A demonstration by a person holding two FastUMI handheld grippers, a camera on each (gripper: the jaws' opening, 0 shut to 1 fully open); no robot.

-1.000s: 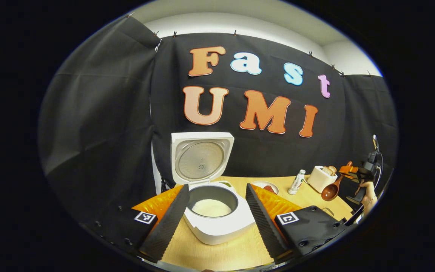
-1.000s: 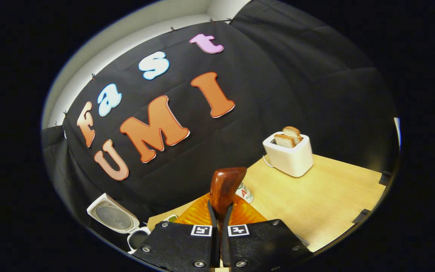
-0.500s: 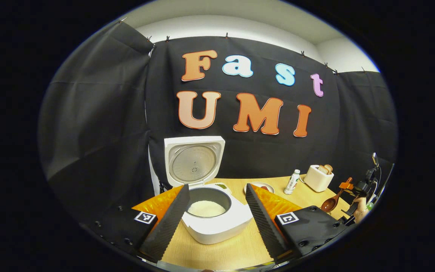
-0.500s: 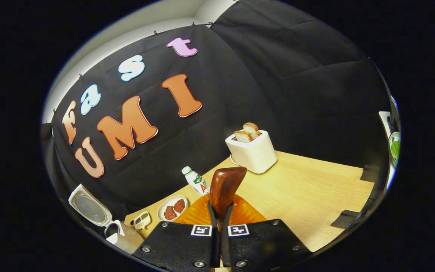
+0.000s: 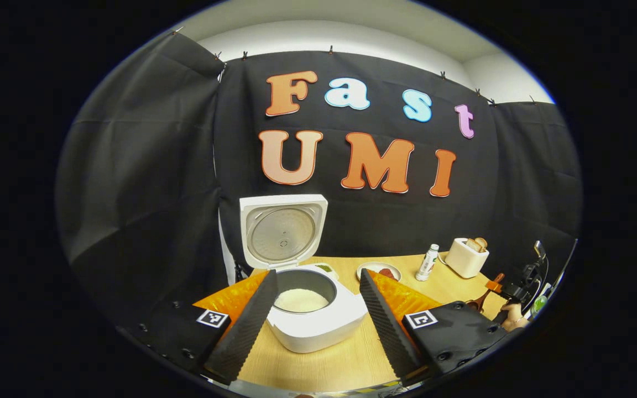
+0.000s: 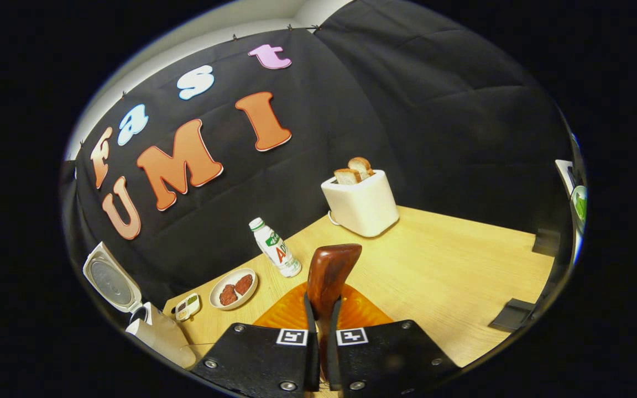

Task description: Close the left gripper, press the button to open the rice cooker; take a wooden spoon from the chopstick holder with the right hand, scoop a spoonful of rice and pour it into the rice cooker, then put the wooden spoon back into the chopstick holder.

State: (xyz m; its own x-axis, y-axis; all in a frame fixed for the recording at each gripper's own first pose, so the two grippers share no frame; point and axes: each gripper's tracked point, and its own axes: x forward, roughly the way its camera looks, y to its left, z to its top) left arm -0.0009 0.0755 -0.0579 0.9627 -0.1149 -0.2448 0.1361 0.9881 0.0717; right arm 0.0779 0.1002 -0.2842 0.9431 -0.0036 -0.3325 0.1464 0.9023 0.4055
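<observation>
left tool (image 5: 314, 315): black housings, square black-and-white tags, ribbed inner faces
right tool (image 6: 323, 331): black housings, matching tags, silver screws

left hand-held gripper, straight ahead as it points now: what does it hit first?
Most likely the rice cooker: its open pot sits between the spread fingers of the left hand-held gripper, with the raised lid behind. Depth is unclear, so whether the fingers straddle it or strike the body is uncertain.

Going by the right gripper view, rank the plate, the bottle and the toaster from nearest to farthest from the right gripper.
Measured from the right gripper, which is shut on the wooden spoon:
1. Bottle, standing just ahead and to the left in that view.
2. Plate, farther left, about level with the spoon bowl; close to the bottle in rank.
3. Toaster, plainly farthest, back by the booth wall.
</observation>
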